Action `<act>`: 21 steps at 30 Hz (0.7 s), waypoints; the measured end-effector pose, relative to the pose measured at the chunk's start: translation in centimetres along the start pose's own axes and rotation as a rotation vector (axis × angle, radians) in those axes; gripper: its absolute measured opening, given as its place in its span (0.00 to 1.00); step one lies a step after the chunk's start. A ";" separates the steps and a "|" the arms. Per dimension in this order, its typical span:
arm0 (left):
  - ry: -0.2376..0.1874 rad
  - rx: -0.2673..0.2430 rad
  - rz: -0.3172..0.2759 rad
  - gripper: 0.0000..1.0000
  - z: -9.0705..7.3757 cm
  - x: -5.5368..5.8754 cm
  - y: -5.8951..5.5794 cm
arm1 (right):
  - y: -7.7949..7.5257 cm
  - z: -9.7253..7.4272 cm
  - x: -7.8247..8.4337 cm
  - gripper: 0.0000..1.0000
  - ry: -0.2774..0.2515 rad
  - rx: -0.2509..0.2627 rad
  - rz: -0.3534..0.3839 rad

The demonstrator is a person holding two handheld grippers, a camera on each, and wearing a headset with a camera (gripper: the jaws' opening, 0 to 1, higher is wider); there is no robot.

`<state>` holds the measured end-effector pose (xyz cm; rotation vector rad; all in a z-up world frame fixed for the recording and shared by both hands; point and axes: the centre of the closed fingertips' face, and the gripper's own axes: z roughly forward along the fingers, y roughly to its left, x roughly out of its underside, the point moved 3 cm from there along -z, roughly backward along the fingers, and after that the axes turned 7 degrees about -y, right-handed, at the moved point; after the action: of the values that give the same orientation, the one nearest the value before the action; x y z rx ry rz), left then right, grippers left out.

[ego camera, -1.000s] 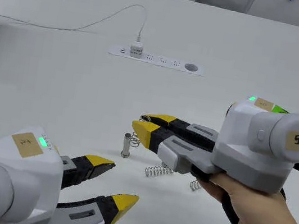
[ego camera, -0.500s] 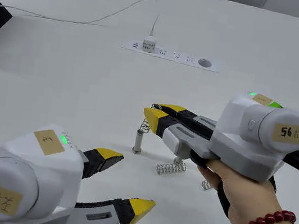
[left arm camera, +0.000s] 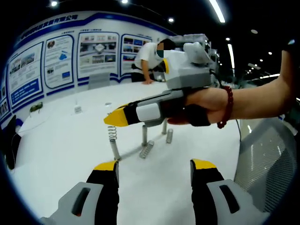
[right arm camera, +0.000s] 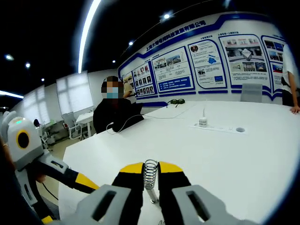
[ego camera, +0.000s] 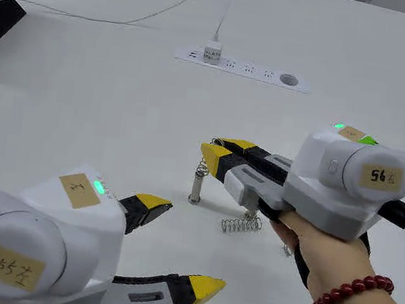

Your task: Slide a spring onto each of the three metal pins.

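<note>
The left gripper (ego camera: 186, 246) hovers toward the near edge of the desk (ego camera: 79, 102), jaws spread and empty, apart from the work. Just right of it the first pin (ego camera: 195, 191) stands upright mid-desk. The right gripper (ego camera: 213, 156) is clenched on a spring (ego camera: 202, 169) whose lowest coils seem to meet the pin's top. To my mind the spring wants holding plumb, lowering until several coils are threaded, then letting go. A loose spring (ego camera: 241, 224) lies just beside. A second pin (left arm camera: 145, 135) and third pin (left arm camera: 169, 136) stand beneath the right gripper, apparently bare. The power strip (ego camera: 243, 68) and cable (ego camera: 155, 12) lie toward the far edge, no hindrance
</note>
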<state>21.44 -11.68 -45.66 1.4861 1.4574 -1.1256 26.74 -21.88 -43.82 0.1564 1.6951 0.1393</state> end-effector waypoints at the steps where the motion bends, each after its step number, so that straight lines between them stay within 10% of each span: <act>1: 0.000 -0.001 -0.001 0.64 0.0 0.0 0.0 | 0.0 0.0 0.1 0.12 0.003 0.000 -0.004; 21: 0.009 -0.012 -0.011 0.69 0.0 0.2 0.1 | 0.7 0.3 1.2 0.12 0.049 -0.013 -0.125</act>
<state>21.56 -11.59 -45.81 1.4783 1.4774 -1.1161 26.87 -20.96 -44.92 0.0375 1.7471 0.0613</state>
